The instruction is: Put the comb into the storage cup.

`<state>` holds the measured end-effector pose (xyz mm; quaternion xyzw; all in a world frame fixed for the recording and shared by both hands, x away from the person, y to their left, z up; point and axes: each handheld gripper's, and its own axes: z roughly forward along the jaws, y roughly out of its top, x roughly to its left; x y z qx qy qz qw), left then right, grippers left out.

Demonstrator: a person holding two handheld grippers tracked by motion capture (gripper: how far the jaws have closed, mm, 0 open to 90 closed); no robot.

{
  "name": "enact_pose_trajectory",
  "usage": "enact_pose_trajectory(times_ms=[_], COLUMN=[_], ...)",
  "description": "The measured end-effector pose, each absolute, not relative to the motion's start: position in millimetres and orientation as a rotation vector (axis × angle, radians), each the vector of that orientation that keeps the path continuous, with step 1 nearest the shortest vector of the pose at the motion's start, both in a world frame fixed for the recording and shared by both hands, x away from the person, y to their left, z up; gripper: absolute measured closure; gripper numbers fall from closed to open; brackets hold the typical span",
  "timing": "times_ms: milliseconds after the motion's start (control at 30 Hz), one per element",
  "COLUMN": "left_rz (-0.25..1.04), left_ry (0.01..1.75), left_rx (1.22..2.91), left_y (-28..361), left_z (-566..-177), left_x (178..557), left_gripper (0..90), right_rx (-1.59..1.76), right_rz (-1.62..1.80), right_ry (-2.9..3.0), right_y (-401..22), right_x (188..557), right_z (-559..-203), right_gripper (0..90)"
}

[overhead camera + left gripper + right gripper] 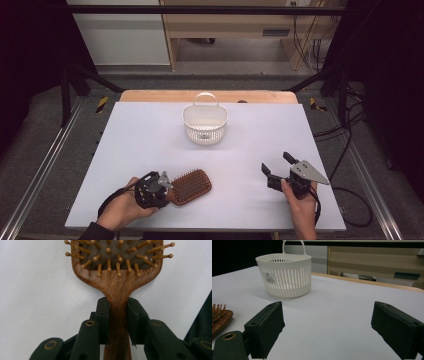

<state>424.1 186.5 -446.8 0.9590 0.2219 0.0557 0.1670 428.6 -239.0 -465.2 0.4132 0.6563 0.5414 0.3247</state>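
A: Where's the wooden hairbrush [191, 186]?

B: Lying bristles-up at the near edge of the tabletop [150, 135], its handle clamped by the left hand-held gripper [118, 308]. The right hand-held gripper [327, 322] hovers with jaws wide apart, holding nothing.

A: Risks?

B: 2, I'd judge: the heavy head could pivot in that narrow grip, or catch the white basket [205, 124] on its rim.

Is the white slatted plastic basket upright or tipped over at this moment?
Upright. The white slatted plastic basket stands on its base on the white table, open rim facing up and handle loop rising above the far rim.
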Motion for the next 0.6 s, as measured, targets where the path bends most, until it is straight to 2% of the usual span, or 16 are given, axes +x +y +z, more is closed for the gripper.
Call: enact_pose_trajectory(times_ms=[100,133,600], left_rz=[0.197,0.247,0.486], left_ry=[0.616,0.618,0.663], left_rx=[2.719,2.695,2.374], left_y=[185.1,183.9,173.1], left_z=[-446.2,-443.7,-424.3], left_x=[422.2,422.0,427.6], left_gripper=[72.3,72.3,72.3], right_rx=[1.084,1.082,1.086], right_rz=[1.414,1.416,1.486], right_ry=[1.723,1.723,1.744], right_y=[-239.1,-238.9,-232.8], right_x=[428.5,428.1,426.6], right_z=[-465.4,-465.5,-466.9], right_gripper=[11.1,11.0,8.0])
